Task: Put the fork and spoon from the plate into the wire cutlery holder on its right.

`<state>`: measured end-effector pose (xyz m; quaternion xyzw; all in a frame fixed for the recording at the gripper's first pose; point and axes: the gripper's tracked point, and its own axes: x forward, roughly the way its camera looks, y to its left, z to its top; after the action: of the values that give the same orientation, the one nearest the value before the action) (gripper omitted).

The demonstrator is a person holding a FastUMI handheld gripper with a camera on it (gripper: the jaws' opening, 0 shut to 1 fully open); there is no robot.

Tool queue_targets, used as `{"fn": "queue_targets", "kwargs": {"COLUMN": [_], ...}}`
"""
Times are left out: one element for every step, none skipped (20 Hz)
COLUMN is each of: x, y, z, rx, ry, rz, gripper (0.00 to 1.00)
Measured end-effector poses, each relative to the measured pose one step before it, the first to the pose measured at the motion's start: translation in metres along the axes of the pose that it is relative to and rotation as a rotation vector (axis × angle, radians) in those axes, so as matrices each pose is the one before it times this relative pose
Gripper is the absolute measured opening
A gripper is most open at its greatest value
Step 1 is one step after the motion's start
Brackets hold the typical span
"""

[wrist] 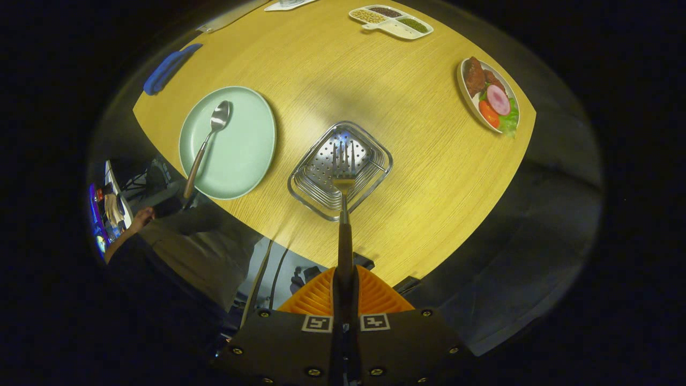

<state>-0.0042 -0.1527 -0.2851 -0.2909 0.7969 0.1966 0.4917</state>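
My gripper [343, 292] is shut on the dark handle of the fork [343, 177], which points straight ahead from between my fingers. The fork's tines hang above the open mouth of the wire cutlery holder [305, 185], which stands on the wooden table and shows its perforated bottom. To the holder's left lies the pale green plate [244, 150]. On it rests the spoon [206, 142], bowl toward the far side, its brown handle reaching over the plate's near rim.
A white plate of meat and vegetables [490, 96] sits far right on the table [429, 177]. A divided white dish of beans [391, 21] stands at the far edge, a blue object [169, 68] at the far left corner. A person [161, 236] sits below the plate's side.
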Motion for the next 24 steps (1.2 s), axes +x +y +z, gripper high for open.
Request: {"fn": "queue_targets", "kwargs": {"x": [0.00150,0.00156,0.00257,0.00126,0.00203,-0.00035,0.00022,0.00108,0.00028,-0.00078,-0.00053,-0.00105,-0.00144,-0.00277,-0.00261,-0.00421,-0.00142,-0.00319,-0.00435,-0.00338,-0.00365,-0.00513,-0.00420,-0.00511], "y": [0.00060,-0.00085,-0.00064,-0.00088,0.00021,0.00093,0.00179,0.00043,-0.00210,-0.00157,-0.00096,-0.00113,-0.00019,-0.00018,-0.00084,-0.00070,0.00165,-0.00112,-0.00085,-0.00099,-0.00038,-0.00132,-0.00017,0.00118], "z": [0.00100,0.00124,0.00164,0.00194,0.00260,0.00404,0.00306,0.00123,0.00090,0.00233,0.00209,0.00182,-0.00035,0.00045,-0.00011,0.00025,-0.00150,0.00039,0.00029,0.00047,-0.00096,-0.00026,-0.00254,-0.00093], "rx": [0.00063,-0.00347,-0.00904,-0.00508,-0.00177,0.00435,0.00757,0.00229,-0.00350,-0.00293,0.00249,0.00362,0.00069,0.00137,0.00452,0.00861,0.00502,0.00563,0.01340,0.01122,0.00915,0.00861,0.01001,0.01004], "ry": [0.01350,0.01613,0.01122,0.00859,0.00472,-0.00172,-0.00110,0.00227,0.00241,-0.00175,-0.00599,-0.00491,-0.00364,-0.00655,-0.00780,-0.00873,-0.01112,-0.01543,-0.01692,-0.02000,-0.02219,-0.02283,-0.01988,-0.01930], "rz": [0.00642,0.00105,-0.00432,-0.00201,0.00148,0.00612,0.01391,0.00781,-0.00647,-0.00048,-0.00381,-0.00325,0.00167,0.00165,-0.00030,0.00381,0.00858,0.00475,-0.00098,-0.00035,-0.00142,-0.00525,-0.00250,0.00132], "gripper": [0.04,0.06,0.07,0.07,0.07,0.07,0.10,0.10,0.10,0.12,0.12,0.12,0.12,0.12,0.13,0.13,0.17,0.18,0.18,0.18,0.18,0.18,0.18,0.18]}}
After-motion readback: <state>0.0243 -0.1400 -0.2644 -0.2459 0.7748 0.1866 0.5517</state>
